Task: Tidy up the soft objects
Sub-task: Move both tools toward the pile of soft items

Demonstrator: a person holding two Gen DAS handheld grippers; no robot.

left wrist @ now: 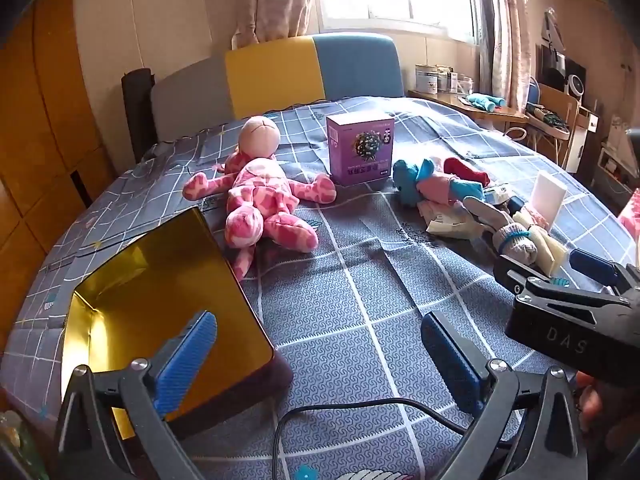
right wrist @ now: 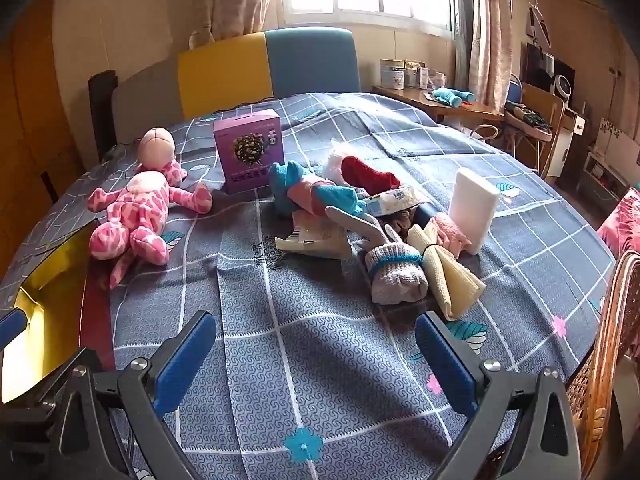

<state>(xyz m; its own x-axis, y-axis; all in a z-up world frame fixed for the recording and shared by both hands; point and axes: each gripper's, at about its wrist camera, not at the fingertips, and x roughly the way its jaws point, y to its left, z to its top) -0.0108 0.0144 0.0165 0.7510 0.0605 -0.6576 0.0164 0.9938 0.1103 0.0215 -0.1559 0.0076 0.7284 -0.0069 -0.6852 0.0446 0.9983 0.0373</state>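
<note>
Fingers: left gripper (left wrist: pixel 318 354) and right gripper (right wrist: pixel 316 354) both spread wide, empty | soft pile (right wrist: pixel 372 220) right of centre on bed (right wrist: pixel 320 360); pink plush (left wrist: pixel 262 200) upper left | gold box (left wrist: pixel 160 292) lower left, open, likely the bin.

bare bedspread (right wrist: pixel 320 340) ahead, sock pile (right wrist: pixel 384 236) beyond

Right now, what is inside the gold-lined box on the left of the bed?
The gold-lined box shows only bare shiny walls and floor in the left wrist view. Its near corner is hidden behind the open left gripper, so that part cannot be checked.
</note>
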